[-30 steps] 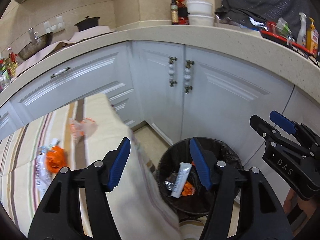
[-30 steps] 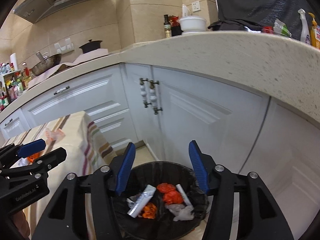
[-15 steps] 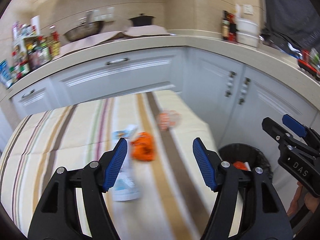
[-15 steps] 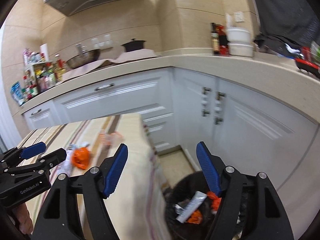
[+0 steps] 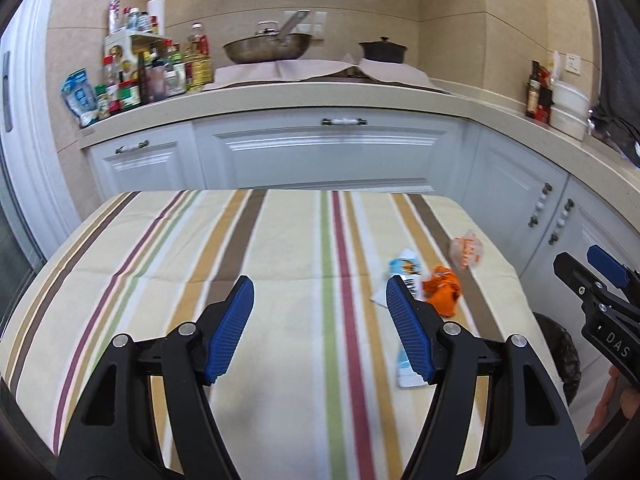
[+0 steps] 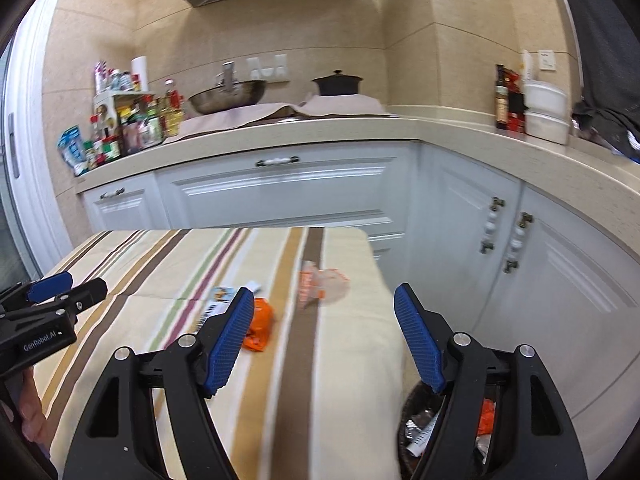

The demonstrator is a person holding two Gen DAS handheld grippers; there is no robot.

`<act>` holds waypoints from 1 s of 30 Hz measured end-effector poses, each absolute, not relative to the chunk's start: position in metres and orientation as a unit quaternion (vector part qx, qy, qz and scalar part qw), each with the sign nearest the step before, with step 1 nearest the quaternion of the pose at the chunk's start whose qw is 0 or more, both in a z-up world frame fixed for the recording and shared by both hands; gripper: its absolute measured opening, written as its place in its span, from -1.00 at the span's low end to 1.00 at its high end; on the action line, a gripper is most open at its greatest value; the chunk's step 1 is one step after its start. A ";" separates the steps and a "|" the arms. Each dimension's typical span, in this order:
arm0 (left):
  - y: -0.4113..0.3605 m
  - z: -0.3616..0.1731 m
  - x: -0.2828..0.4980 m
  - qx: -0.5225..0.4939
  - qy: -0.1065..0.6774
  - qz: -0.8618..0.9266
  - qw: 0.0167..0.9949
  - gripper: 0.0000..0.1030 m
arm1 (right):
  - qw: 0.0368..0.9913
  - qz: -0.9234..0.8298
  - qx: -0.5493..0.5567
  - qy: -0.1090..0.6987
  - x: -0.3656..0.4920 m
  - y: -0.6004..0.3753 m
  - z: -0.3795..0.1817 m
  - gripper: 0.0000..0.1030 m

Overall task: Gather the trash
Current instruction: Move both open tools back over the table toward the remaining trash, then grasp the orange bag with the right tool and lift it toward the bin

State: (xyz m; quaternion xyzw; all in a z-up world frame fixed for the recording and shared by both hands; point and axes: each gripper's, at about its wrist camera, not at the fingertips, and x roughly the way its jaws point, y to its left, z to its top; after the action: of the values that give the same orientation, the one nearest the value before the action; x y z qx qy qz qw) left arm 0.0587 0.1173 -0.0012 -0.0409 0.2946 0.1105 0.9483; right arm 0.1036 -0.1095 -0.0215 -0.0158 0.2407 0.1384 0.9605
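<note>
**A:** Where is the trash relative to the fingers?

**B:** In the left wrist view, the left gripper (image 5: pixel 320 320) hovers over the striped bench (image 5: pixel 280 240), its blue fingers (image 5: pixel 230 330) spread wide with nothing between them. A long white and blue wrapper (image 5: pixel 406 276) lies just behind the right-hand finger, partly hidden by it. A crumpled orange wrapper (image 5: pixel 442 290) touches that white wrapper on its far side from the finger. A clear wrapper with orange print (image 5: pixel 466 249) sits a little beyond the orange wrapper, nearer the bench's right edge.

**A:** And the other gripper?

**B:** The right gripper (image 6: pixel 324 326) is also wide open and holds nothing. From its camera, the orange wrapper (image 6: pixel 260 324) pokes out just beside its left-hand finger, the white and blue wrapper (image 6: pixel 218 300) is beyond that finger, and the clear wrapper (image 6: pixel 322 282) lies ahead, between the two fingers but farther off.

**A:** What does one view show that the other misses?

**B:** The right wrist view looks down into a black trash bin (image 6: pixel 404 424) on the floor beside the bench, with silver and orange scraps (image 6: pixel 420 432) inside. The left wrist view shows only a dark slice of the bin (image 5: pixel 560 356), its contents hidden. Each camera also catches the other gripper at its edge. Beyond the bench stand white cabinets (image 5: pixel 320 152), then a counter carrying a wok (image 5: pixel 266 46).
</note>
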 end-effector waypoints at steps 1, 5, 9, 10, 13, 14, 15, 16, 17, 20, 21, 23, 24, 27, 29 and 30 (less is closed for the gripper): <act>0.124 -0.002 0.057 -0.044 0.295 0.116 0.947 0.30 | 0.960 0.142 -0.019 0.242 0.104 -0.105 -0.022 0.37; 0.144 -0.005 0.055 -0.053 0.300 0.132 0.943 0.30 | 0.955 0.153 -0.029 0.252 0.110 -0.087 -0.029 0.37; 0.160 -0.008 0.054 -0.063 0.304 0.146 0.939 0.30 | 0.951 0.159 -0.033 0.264 0.117 -0.075 -0.035 0.37; 0.165 -0.009 0.054 -0.065 0.305 0.149 0.938 0.30 | 0.949 0.161 -0.033 0.269 0.121 -0.072 -0.038 0.37; 0.175 -0.014 0.055 -0.071 0.309 0.157 0.935 0.30 | 0.946 0.163 -0.039 0.278 0.127 -0.063 -0.043 0.37; 0.178 -0.015 0.056 -0.073 0.310 0.159 0.934 0.30 | 0.945 0.163 -0.040 0.281 0.129 -0.060 -0.044 0.37; 0.182 -0.016 0.057 -0.075 0.312 0.161 0.933 0.30 | 0.944 0.164 -0.041 0.284 0.132 -0.057 -0.046 0.37; 0.185 -0.017 0.057 -0.077 0.313 0.163 0.932 0.30 | 0.943 0.164 -0.042 0.287 0.134 -0.055 -0.047 0.37; 0.187 -0.019 0.058 -0.078 0.315 0.165 0.931 0.30 | 0.942 0.164 -0.044 0.291 0.137 -0.052 -0.049 0.37; 0.196 -0.024 0.061 -0.082 0.321 0.171 0.928 0.30 | 0.937 0.164 -0.049 0.304 0.145 -0.046 -0.054 0.37; 0.199 -0.026 0.063 -0.083 0.324 0.174 0.926 0.30 | 0.936 0.163 -0.050 0.308 0.147 -0.044 -0.056 0.37; 0.204 -0.031 0.066 -0.086 0.331 0.177 0.923 0.30 | 0.933 0.160 -0.055 0.319 0.154 -0.040 -0.060 0.37; 0.206 -0.033 0.068 -0.088 0.334 0.178 0.921 0.30 | 0.930 0.159 -0.055 0.327 0.158 -0.039 -0.063 0.37; 0.211 -0.039 0.072 -0.093 0.343 0.178 0.918 0.30 | 0.922 0.157 -0.056 0.349 0.168 -0.036 -0.071 0.34; 0.212 -0.043 0.075 -0.095 0.348 0.177 0.916 0.30 | 0.916 0.156 -0.056 0.366 0.174 -0.035 -0.077 0.24; 0.212 -0.044 0.076 -0.096 0.349 0.175 0.915 0.30 | 0.914 0.156 -0.056 0.371 0.176 -0.035 -0.079 0.17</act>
State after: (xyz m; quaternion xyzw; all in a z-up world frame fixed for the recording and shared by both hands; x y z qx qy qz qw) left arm 0.0760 0.2122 -0.0443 -0.0958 0.3494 0.1751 0.9155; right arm 0.1756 -0.0350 -0.0790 -0.0561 0.3711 0.1561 0.9137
